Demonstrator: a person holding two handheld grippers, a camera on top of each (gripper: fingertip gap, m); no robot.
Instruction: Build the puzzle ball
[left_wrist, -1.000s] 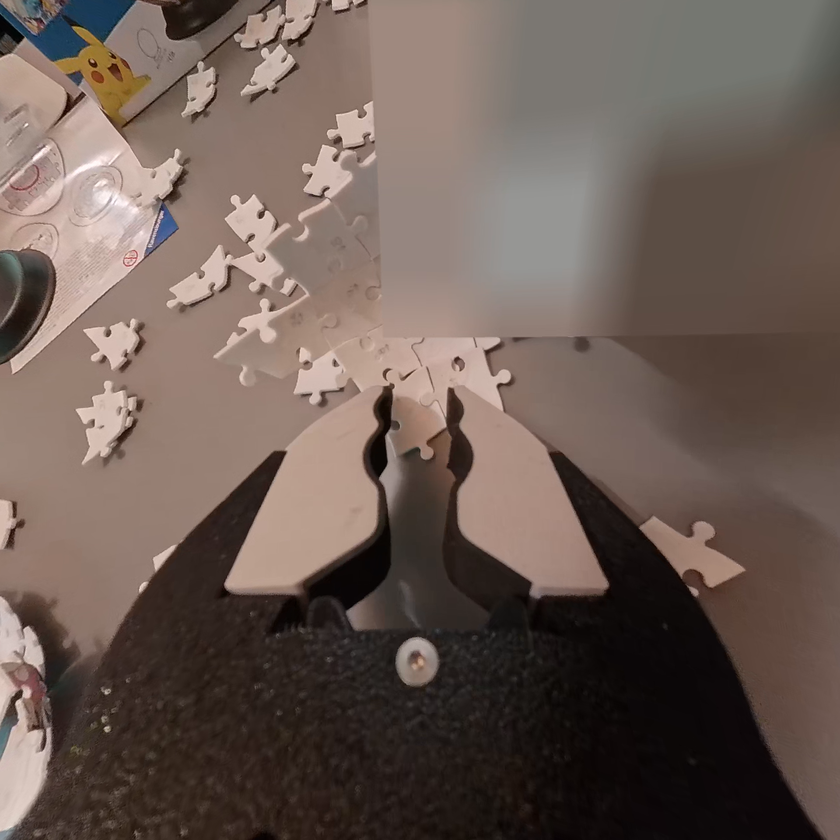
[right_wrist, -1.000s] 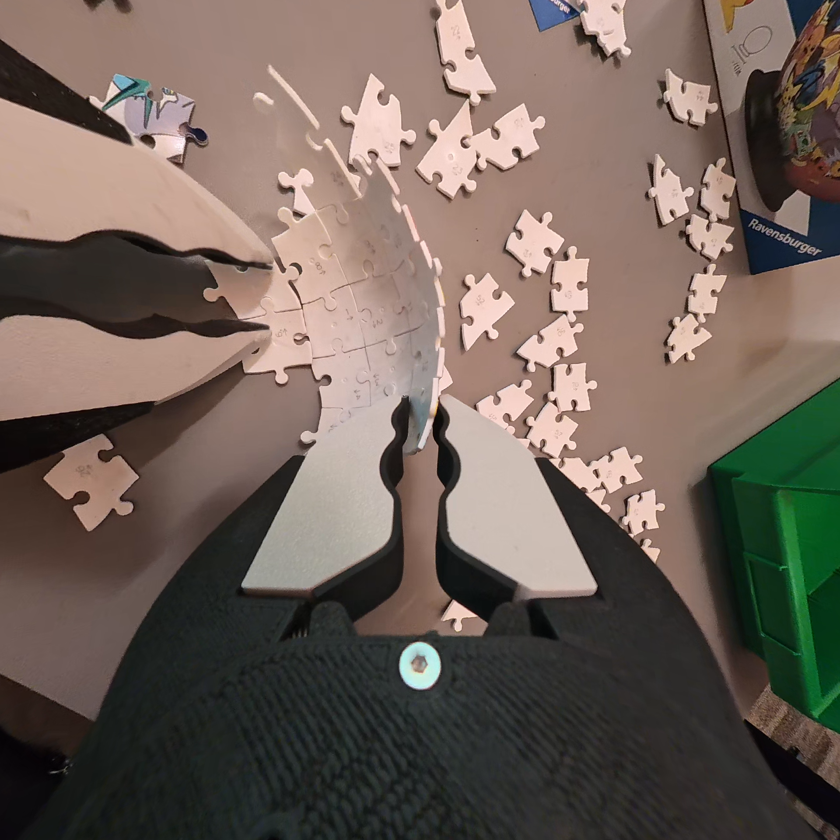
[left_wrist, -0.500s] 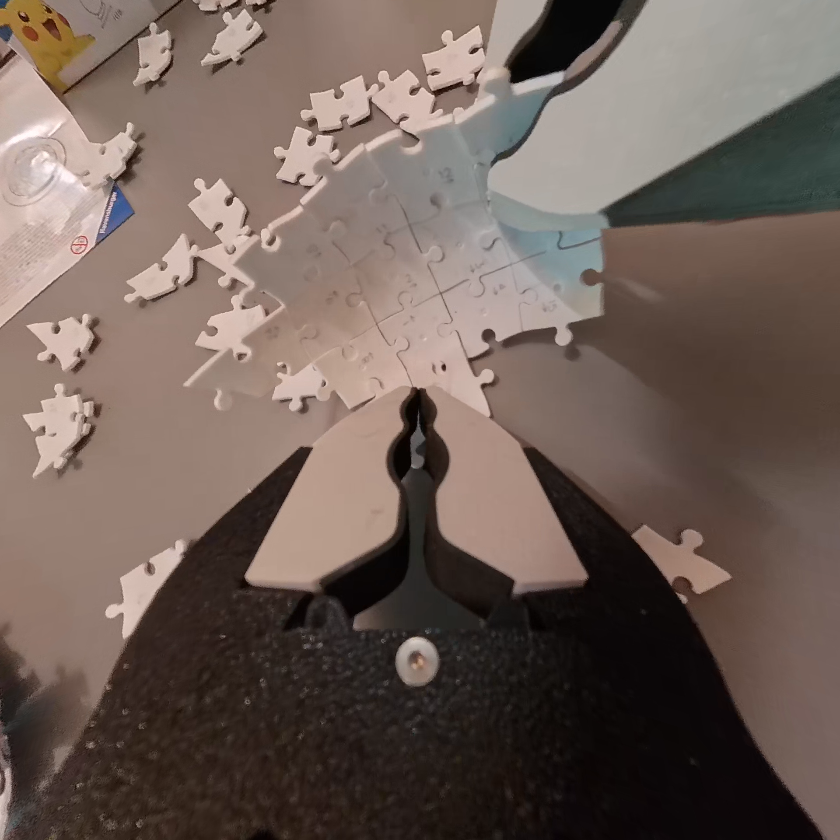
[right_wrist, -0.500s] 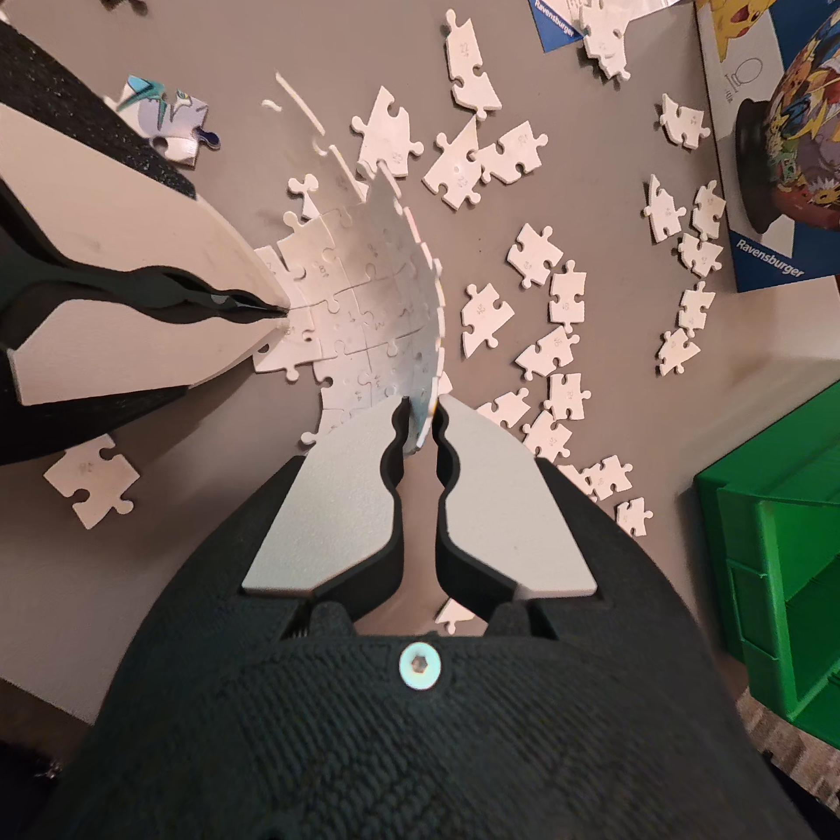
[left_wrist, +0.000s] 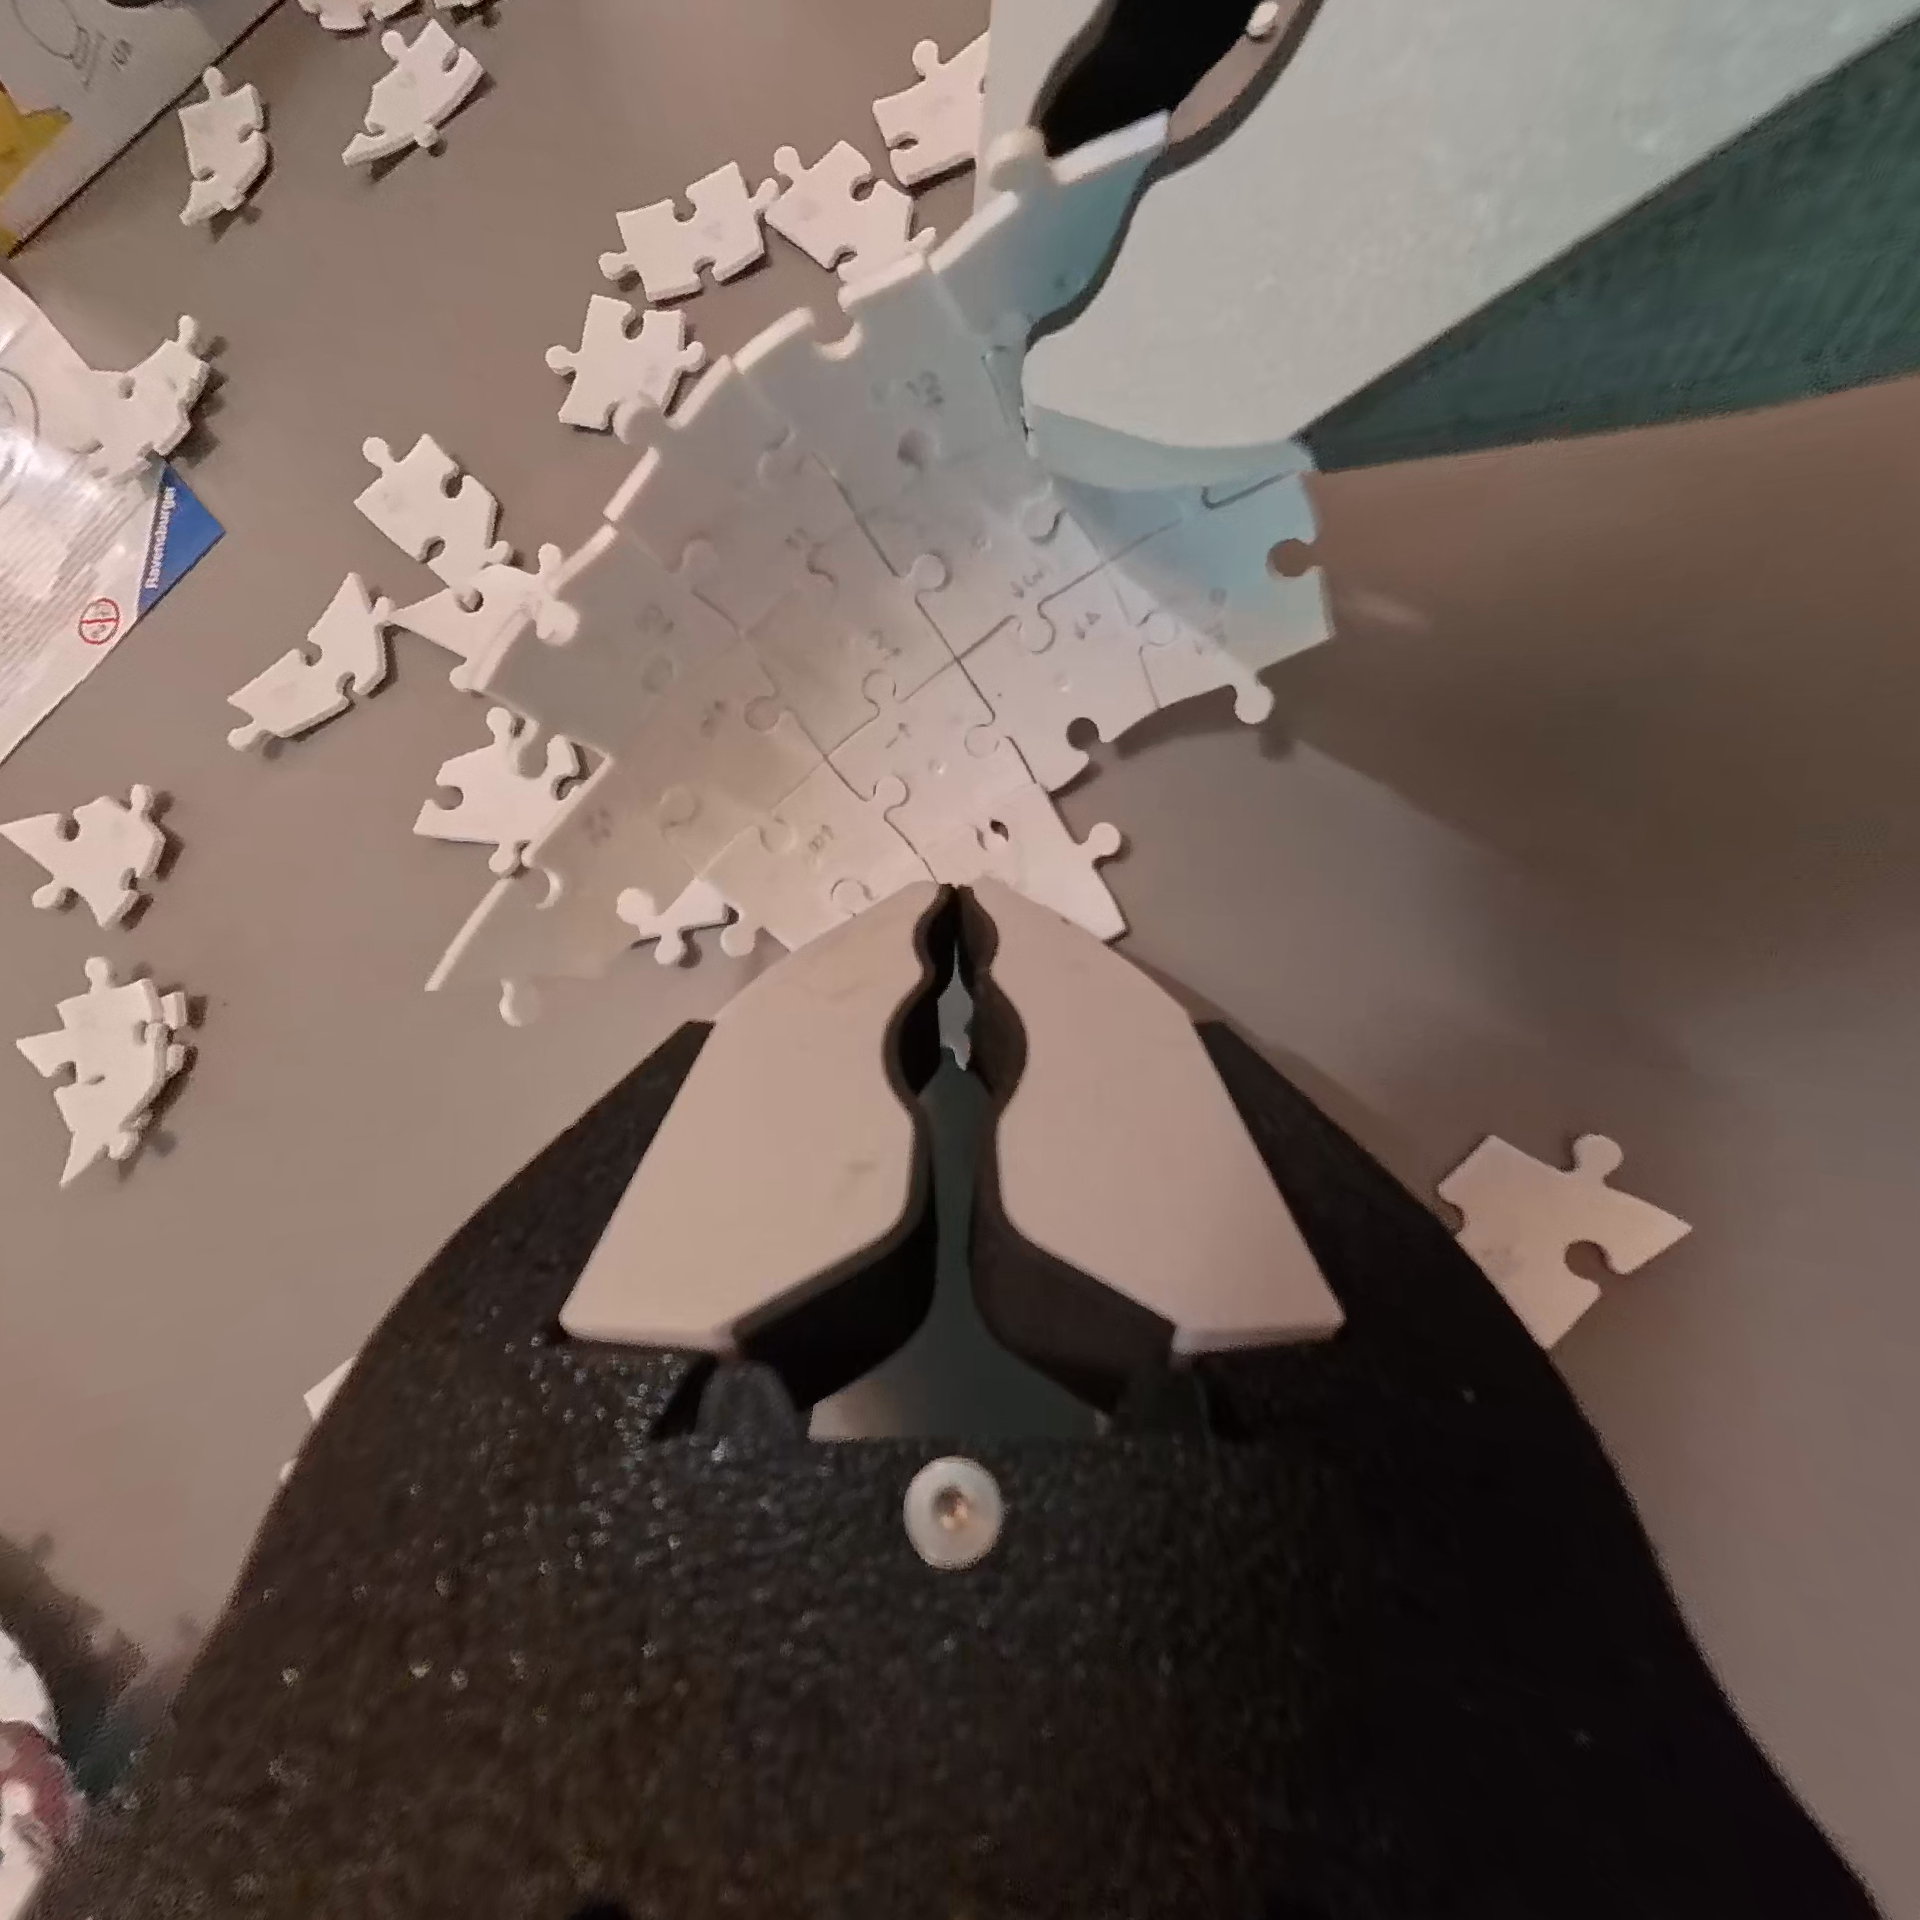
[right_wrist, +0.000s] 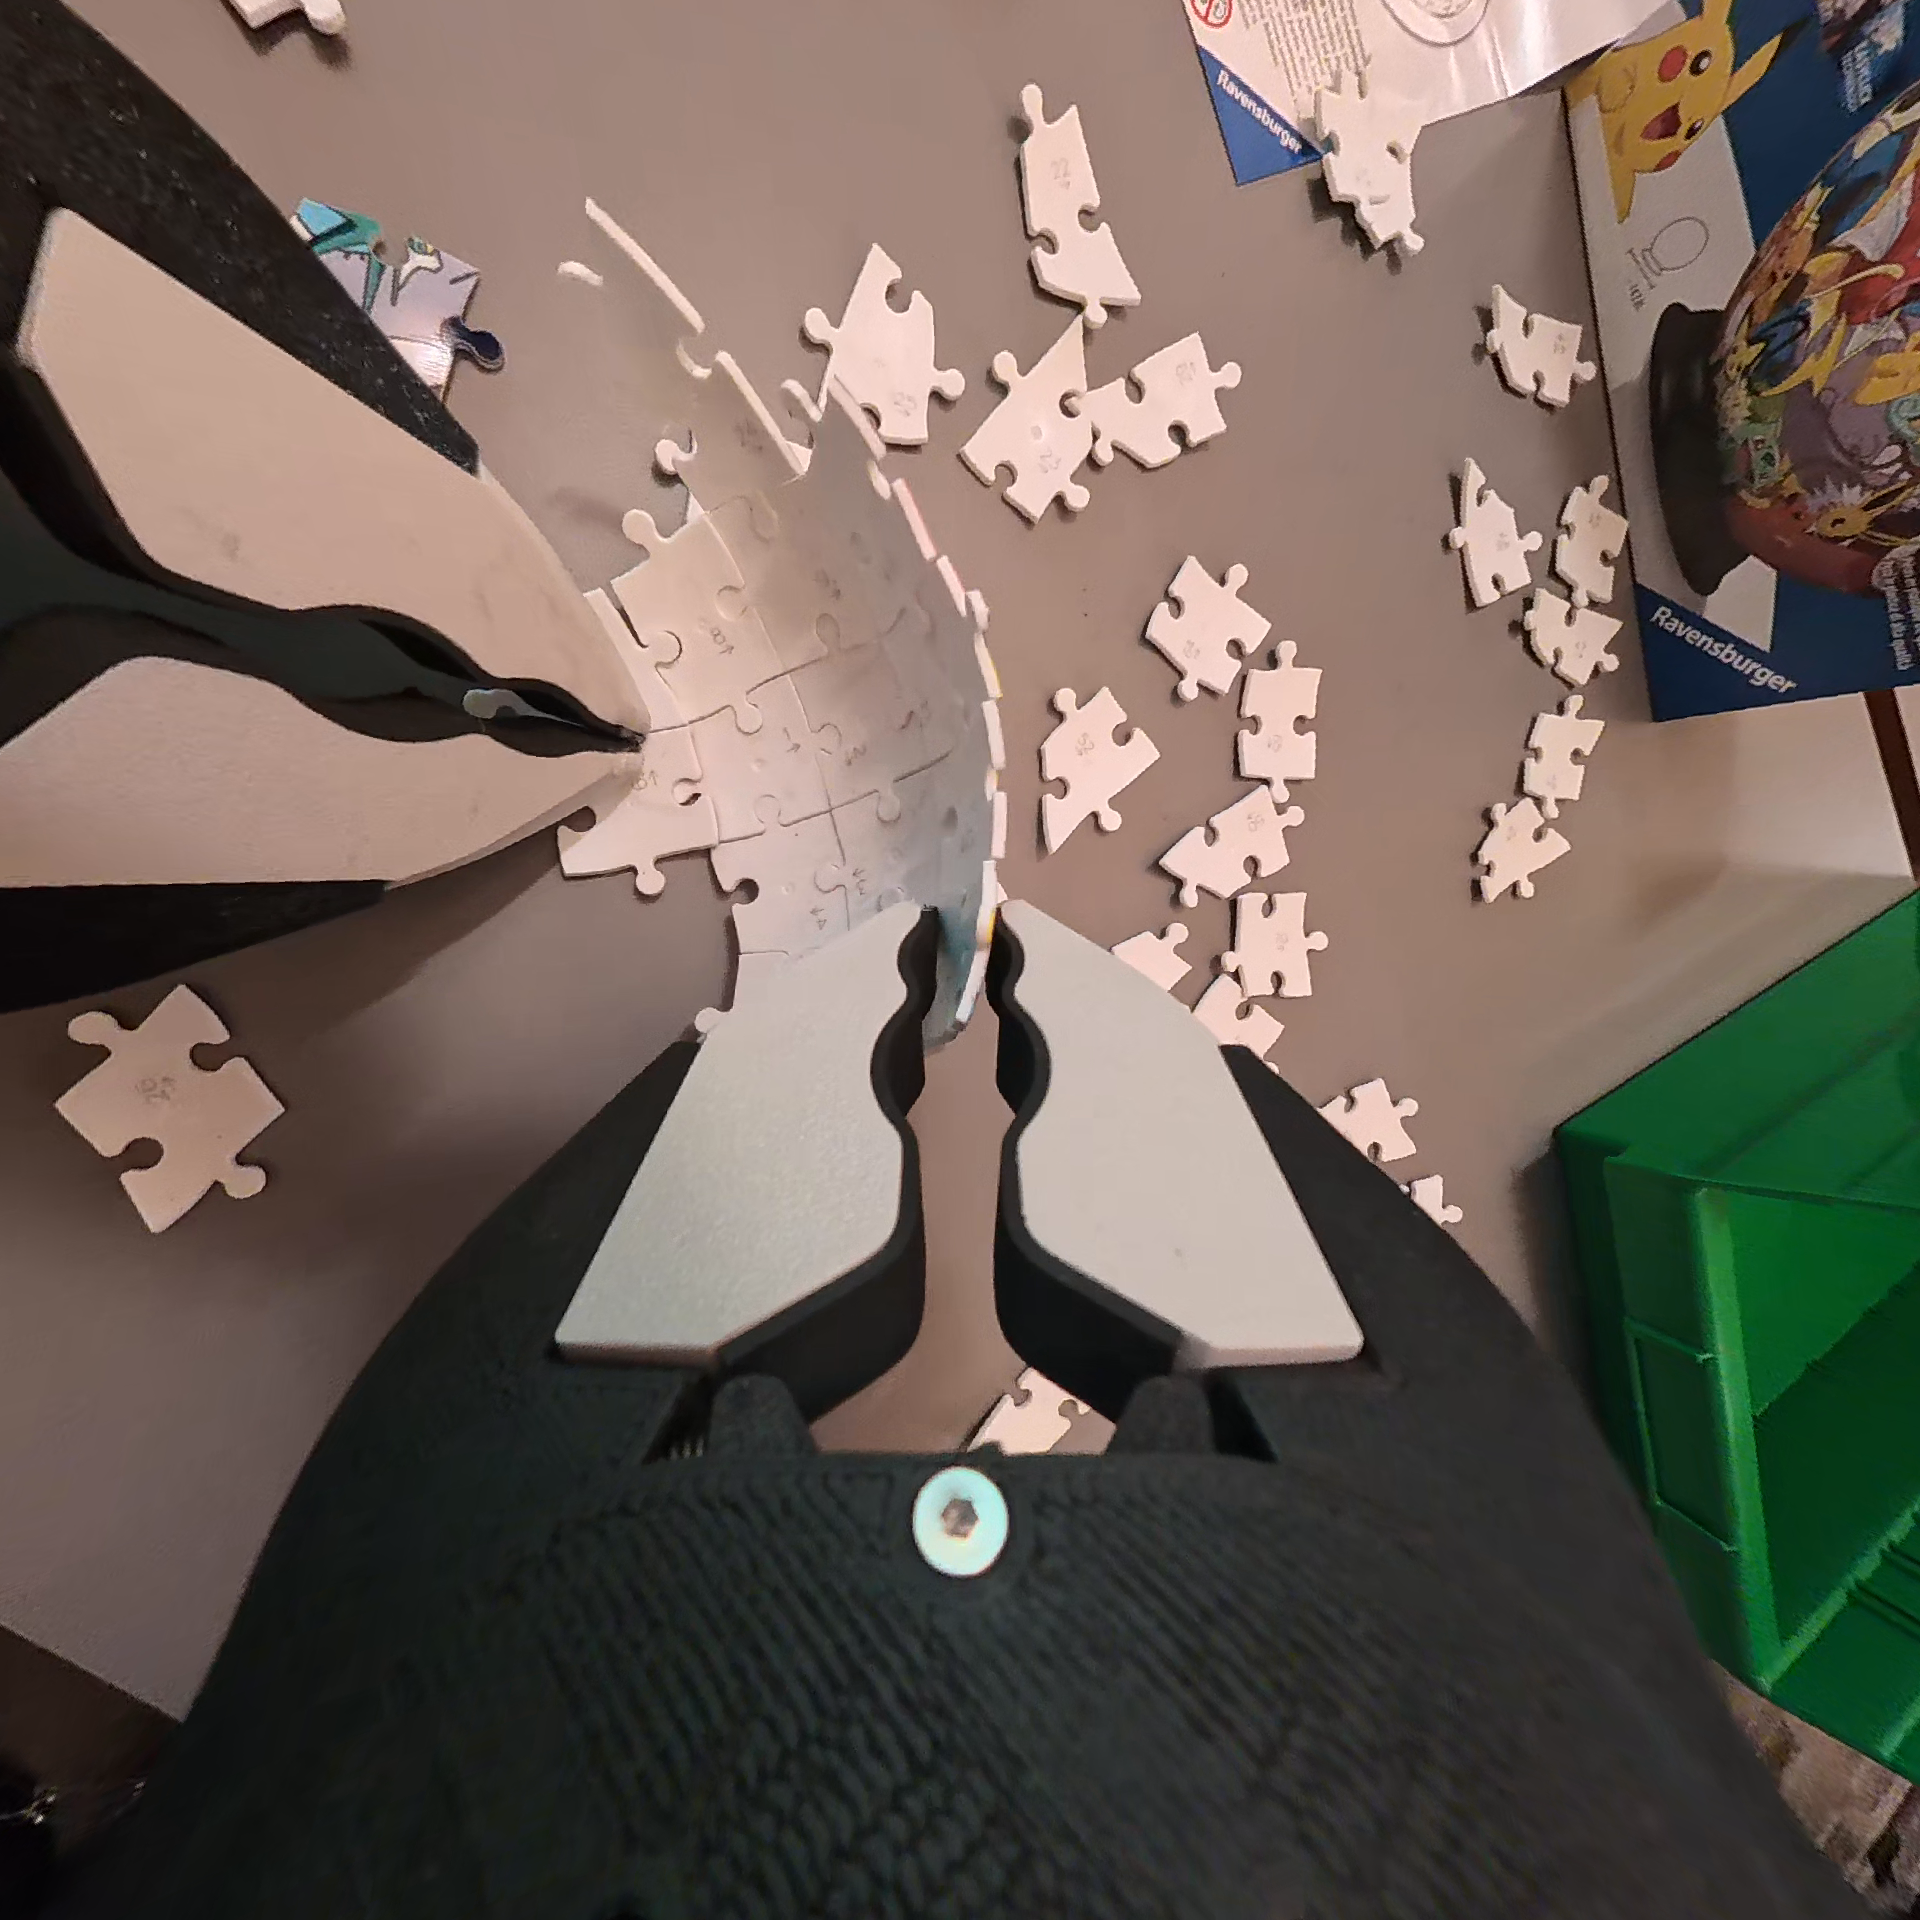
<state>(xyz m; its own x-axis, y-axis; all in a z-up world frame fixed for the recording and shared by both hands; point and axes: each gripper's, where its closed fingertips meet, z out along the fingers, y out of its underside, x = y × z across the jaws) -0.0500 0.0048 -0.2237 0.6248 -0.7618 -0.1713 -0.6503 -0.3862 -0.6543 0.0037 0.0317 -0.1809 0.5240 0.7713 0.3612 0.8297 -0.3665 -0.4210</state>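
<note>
the left gripper (left_wrist: 954, 914) was open around a small piece (left_wrist: 952, 1023) a second ago. now its jaws are pinched tight on that piece, thin edge up, and the tips sit right at the near edge of the curved shell (left_wrist: 862, 644) of joined pieces. so the piece has been picked and brought up to the shell. it looks like the step now is pushing it into a gap at that edge. it cannot be told from here if it has clicked in yet.

the right gripper (right_wrist: 961, 925) has not let go. its jaws are closed on the other rim of the shell, holding it up off the grey table (right_wrist: 1351, 436) like a bowl on its side. most of the ball is not built yet, since many loose white pieces (right_wrist: 1210, 623) lie face down all around.

there is writing to see. the pieces have small marks on their white backs. a puzzle box (right_wrist: 1766, 364) with a yellow cartoon animal and a picture of the finished ball lies at the far right, with a paper sheet (right_wrist: 1351, 73) beside it. both have print on them. a green bin (right_wrist: 1766, 1299) stands near the right gripper.
</note>
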